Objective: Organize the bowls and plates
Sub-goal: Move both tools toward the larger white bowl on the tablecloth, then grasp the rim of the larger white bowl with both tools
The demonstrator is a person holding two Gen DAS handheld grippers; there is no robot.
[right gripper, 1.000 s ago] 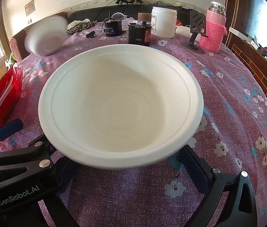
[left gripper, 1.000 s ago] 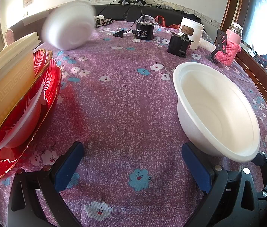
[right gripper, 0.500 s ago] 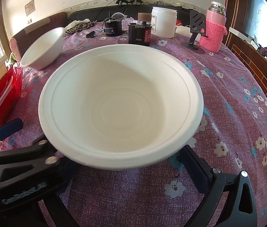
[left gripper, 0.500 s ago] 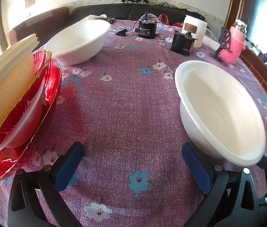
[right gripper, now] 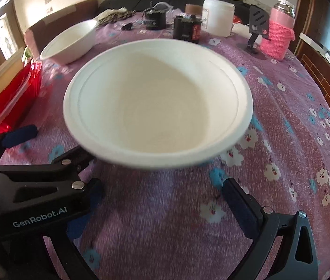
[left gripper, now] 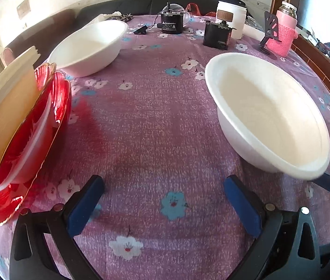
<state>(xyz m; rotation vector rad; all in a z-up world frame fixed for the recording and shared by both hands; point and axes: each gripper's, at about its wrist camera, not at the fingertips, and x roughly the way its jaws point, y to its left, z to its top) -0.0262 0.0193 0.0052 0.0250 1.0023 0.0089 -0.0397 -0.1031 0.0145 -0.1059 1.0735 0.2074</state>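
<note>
A large white bowl (right gripper: 158, 114) sits on the purple floral tablecloth right in front of my right gripper (right gripper: 162, 200), which is open with its jaws wide apart just short of the rim. The same bowl (left gripper: 267, 116) is at the right in the left wrist view. A second white bowl (left gripper: 90, 46) rests upright at the far left; it also shows in the right wrist view (right gripper: 69, 44). My left gripper (left gripper: 162, 200) is open and empty over bare cloth. Red glass plates (left gripper: 29, 135) with a cream plate stack (left gripper: 4, 102) lean at the left edge.
At the table's far side stand a black motor (left gripper: 172, 23), a black box (left gripper: 217, 33), a white jar (left gripper: 233, 19), a black stand (left gripper: 270, 32) and a pink-sleeved bottle (left gripper: 284, 30). A wooden rail (right gripper: 323, 77) borders the right side. A dark sofa lies behind.
The far white bowl, blurred in the air a second ago, has come down and now rests upright on the cloth. The right wrist view has pulled back slightly from the near bowl.
</note>
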